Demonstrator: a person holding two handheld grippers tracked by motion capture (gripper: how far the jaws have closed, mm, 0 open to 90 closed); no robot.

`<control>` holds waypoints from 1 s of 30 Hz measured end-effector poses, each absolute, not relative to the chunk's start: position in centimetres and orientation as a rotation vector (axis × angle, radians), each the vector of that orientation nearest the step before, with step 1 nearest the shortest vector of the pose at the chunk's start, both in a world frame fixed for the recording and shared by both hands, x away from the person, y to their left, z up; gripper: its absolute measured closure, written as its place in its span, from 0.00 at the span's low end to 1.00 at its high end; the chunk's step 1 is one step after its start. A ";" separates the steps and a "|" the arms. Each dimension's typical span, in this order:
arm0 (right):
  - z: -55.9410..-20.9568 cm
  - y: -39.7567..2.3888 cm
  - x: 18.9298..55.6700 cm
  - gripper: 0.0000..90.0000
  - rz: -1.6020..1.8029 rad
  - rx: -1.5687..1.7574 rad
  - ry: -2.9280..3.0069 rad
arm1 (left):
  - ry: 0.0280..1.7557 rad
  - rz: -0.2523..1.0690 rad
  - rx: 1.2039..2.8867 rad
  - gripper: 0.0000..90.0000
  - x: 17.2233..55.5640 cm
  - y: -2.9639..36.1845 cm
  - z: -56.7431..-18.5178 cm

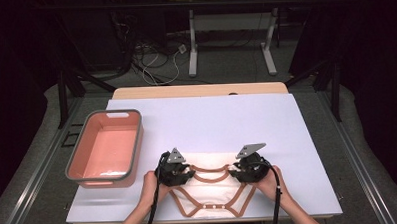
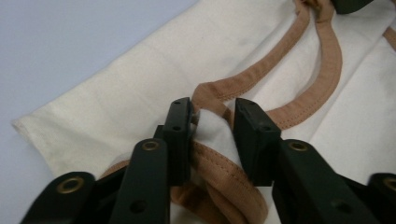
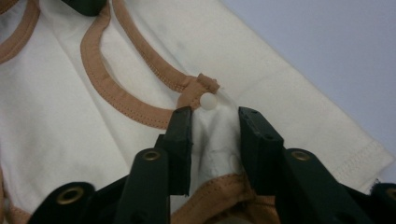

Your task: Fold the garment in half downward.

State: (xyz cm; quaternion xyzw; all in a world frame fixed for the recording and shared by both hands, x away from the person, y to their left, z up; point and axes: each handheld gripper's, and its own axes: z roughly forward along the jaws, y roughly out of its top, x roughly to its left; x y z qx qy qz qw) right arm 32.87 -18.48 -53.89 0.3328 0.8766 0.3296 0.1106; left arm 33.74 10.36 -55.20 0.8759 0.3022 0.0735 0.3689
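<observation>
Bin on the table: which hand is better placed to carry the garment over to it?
Probably the left: its claw pinches the garment on the side next to the bin.

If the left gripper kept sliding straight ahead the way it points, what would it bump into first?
Probably the cream baby garment itself: a bunched fold with tan trim already sits between the left gripper jaws. Farther along that line lies the right gripper, though the depth is hard to judge.

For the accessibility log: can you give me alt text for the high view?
A person's two hands each press a hand-held gripper, left and right, onto the shoulders of a cream baby bodysuit with brown trim, flat on a white table. A pink bin sits left.
</observation>
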 end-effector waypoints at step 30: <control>-52.3 -19.1 30.9 0.83 0.996 0.881 2.576 | 0.691 0.183 2.243 0.81 32.0 10.8 -53.9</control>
